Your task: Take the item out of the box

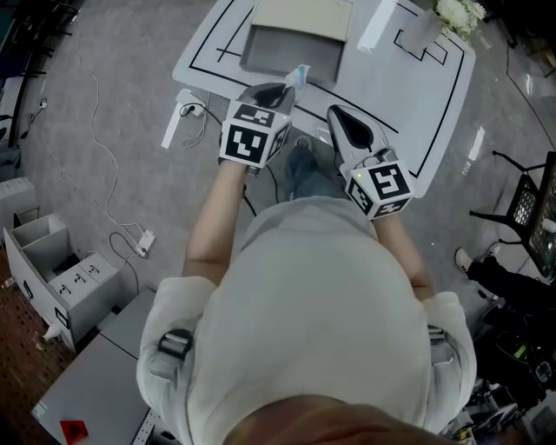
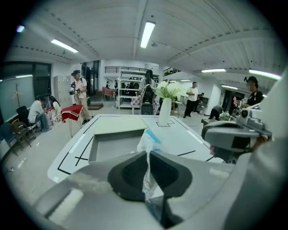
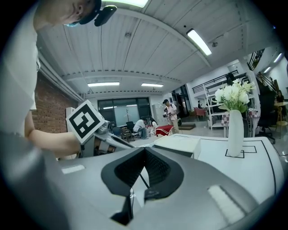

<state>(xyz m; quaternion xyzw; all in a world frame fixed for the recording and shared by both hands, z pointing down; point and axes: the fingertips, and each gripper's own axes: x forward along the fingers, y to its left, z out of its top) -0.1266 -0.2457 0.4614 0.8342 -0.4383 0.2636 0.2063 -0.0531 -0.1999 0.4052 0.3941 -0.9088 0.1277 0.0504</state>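
Note:
My left gripper (image 1: 283, 88) (image 2: 147, 167) is shut on a thin clear plastic packet (image 2: 146, 144) with a blue strip, which sticks up out of the jaws. In the head view the packet (image 1: 299, 76) hangs over the near edge of the white table (image 1: 417, 96), just in front of the open grey box (image 1: 291, 50) (image 2: 114, 146). The box's pale lid (image 2: 118, 125) lies flat behind it. My right gripper (image 1: 335, 114) (image 3: 144, 165) is held to the right of the left one, shut, with nothing between its pads. The box's inside looks bare.
A white vase with flowers (image 1: 436, 24) (image 3: 235, 132) stands at the table's far right, inside a black-lined square. Cables and a power strip (image 1: 143, 241) lie on the floor at left, near a grey cabinet (image 1: 52, 269). Several people stand or sit far behind the table.

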